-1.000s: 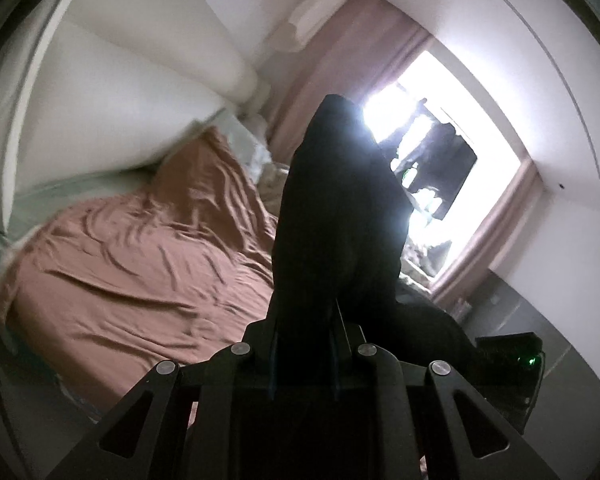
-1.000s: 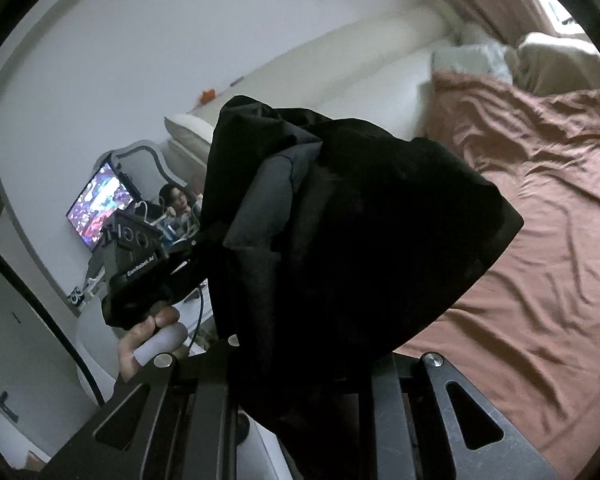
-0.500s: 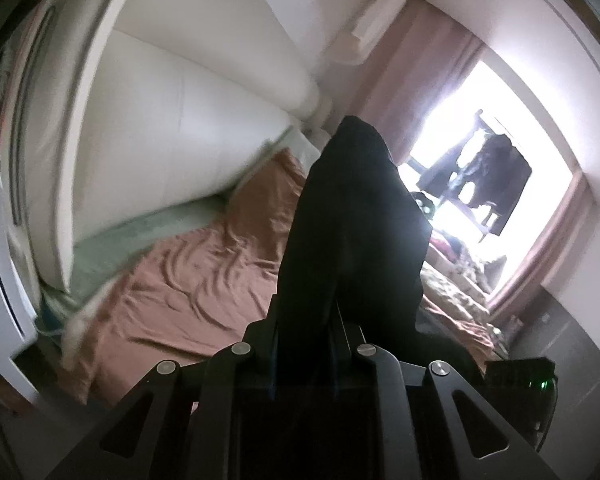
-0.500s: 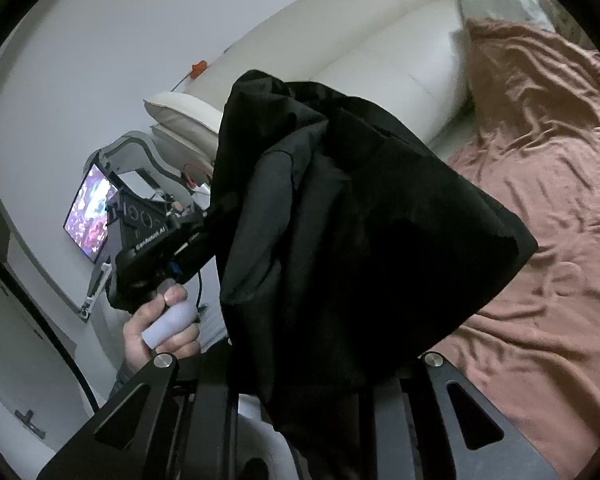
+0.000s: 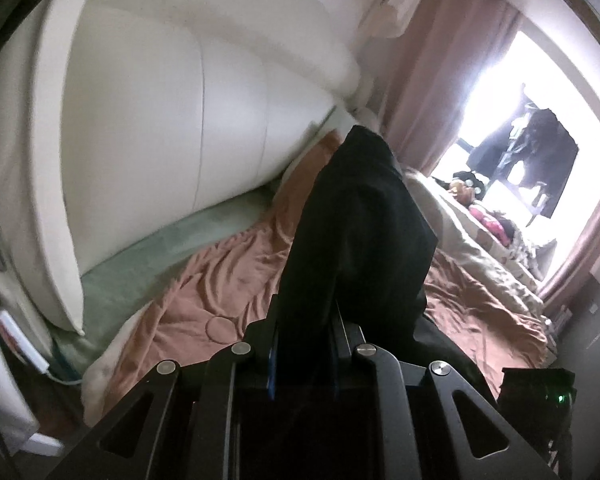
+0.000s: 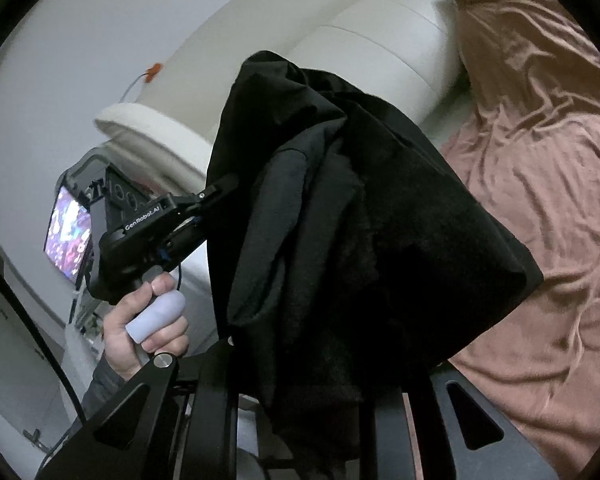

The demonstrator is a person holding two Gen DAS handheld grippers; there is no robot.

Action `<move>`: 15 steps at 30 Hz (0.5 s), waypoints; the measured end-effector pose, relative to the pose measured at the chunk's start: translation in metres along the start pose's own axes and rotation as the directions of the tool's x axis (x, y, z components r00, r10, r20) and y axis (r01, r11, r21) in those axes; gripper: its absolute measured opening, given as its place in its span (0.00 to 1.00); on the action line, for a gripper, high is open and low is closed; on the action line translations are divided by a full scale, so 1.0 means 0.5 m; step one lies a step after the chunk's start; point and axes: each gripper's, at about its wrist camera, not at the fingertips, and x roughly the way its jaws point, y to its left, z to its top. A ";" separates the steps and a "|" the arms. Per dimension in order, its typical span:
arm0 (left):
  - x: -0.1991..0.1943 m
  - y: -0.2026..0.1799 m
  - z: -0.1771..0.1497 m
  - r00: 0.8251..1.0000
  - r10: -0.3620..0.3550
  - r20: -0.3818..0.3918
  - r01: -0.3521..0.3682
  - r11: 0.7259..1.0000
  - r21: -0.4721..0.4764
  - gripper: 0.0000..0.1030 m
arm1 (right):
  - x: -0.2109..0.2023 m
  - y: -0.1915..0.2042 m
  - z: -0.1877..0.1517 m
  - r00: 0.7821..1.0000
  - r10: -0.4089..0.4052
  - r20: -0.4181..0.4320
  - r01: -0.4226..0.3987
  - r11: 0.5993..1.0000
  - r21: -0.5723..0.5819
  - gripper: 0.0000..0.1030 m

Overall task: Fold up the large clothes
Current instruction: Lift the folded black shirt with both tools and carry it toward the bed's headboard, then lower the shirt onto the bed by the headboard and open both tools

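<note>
Black garment point(image 6: 380, 240) is held aloft above the brown bed cover point(image 6: 548, 168), clamped at one edge by the left gripper point(image 6: 204, 204) and at another by the right gripper point(image 6: 300, 392), its bulk draped between both, neither being nearer.

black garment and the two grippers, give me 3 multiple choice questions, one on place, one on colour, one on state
1. Where is the black garment?
A. flat on the bed
B. held up above the bed
C. on the floor

2. What colour is the bedspread?
A. brownish pink
B. blue
C. yellow

3. What is the left gripper doing?
A. open, empty
B. shut on the black garment
C. resting on the pillow

Answers:
1 B, the cloth hangs between both grippers over the bedspread.
2 A, both views show it so.
3 B, cloth rises from between its fingers; the right gripper pinches the cloth too.
</note>
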 end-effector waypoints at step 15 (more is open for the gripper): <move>0.172 0.041 -0.094 0.935 0.335 -0.114 -0.328 0.941 0.076 0.39 | 0.128 -0.217 -0.010 0.979 -0.190 -0.079 0.202 0.955 0.216 0.14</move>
